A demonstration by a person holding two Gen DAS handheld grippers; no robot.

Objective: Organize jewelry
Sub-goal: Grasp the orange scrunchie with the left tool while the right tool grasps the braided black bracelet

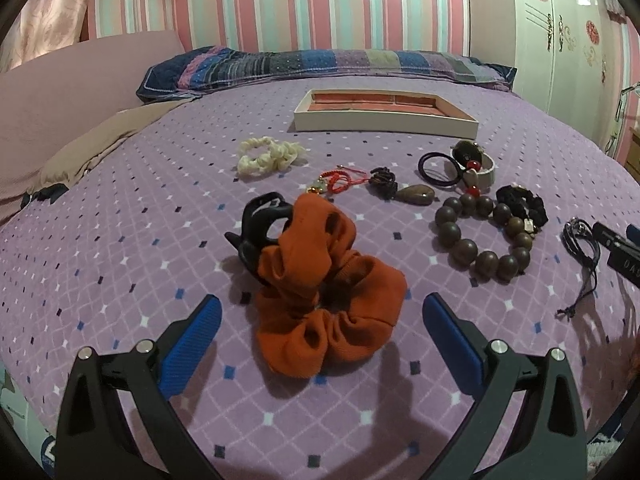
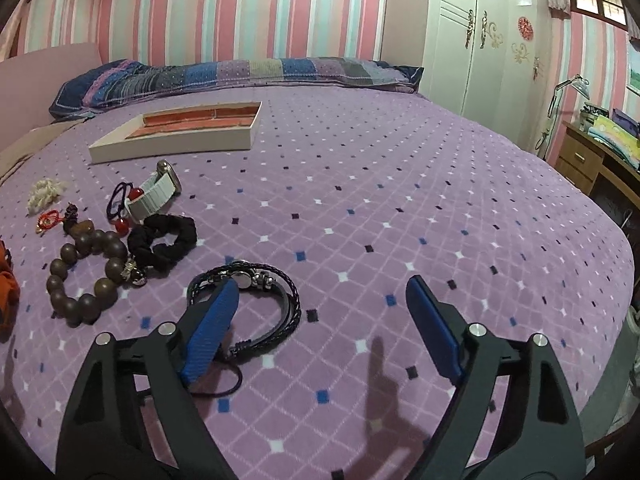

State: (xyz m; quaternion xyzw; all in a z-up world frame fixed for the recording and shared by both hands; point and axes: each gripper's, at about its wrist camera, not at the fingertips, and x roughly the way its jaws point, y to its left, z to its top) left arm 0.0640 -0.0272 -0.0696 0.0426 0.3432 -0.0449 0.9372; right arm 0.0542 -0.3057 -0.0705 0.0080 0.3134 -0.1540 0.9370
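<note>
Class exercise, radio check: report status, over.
Left gripper open around the orange scrunchie. Right gripper open, braided bracelet at left finger. Tray empty. Black claw clip touching scrunchie.

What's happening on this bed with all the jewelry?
A person is sorting jewelry with two hand-held grippers. Both are open and hold nothing. The left gripper hovers at the orange scrunchie; the right gripper is by the braided bracelet. Nothing shows in the tray from here.

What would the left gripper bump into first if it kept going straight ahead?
Most likely the orange scrunchie. It lies right between the open fingers of the left gripper, just ahead of them on the bedspread. The black hair claw sits behind it. Depth is hard to judge.
</note>
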